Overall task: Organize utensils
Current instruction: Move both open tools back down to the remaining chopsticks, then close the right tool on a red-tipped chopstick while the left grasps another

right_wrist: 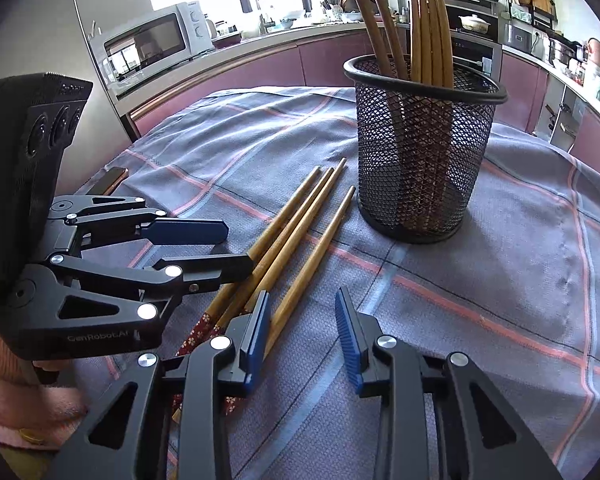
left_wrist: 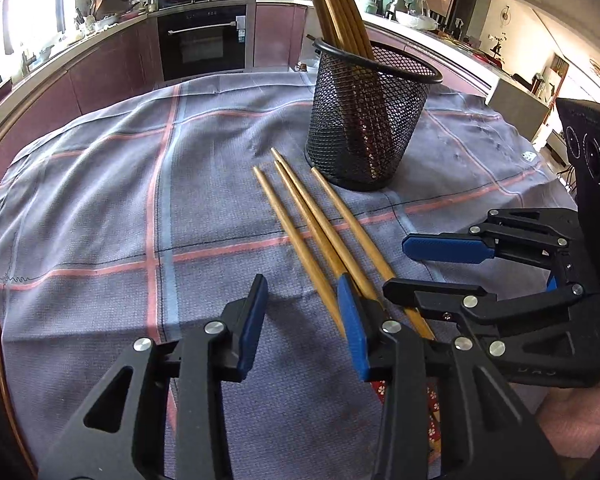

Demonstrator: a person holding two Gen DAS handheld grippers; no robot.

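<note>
Left gripper (left_wrist: 302, 316) jaws spread, empty, right pad just beside the thick ends of four loose chopsticks (left_wrist: 312, 224) flat on the checked cloth (left_wrist: 100, 208). Right gripper (right_wrist: 302, 328) also spread and empty, left pad sitting over the nearest chopstick's shaft; contact probably none, but hard to tell from this angle. Beyond the chopstick tips, black mesh cup (right_wrist: 420, 160) stands upright on the cloth, holding more wooden utensils (right_wrist: 428, 28).
</note>
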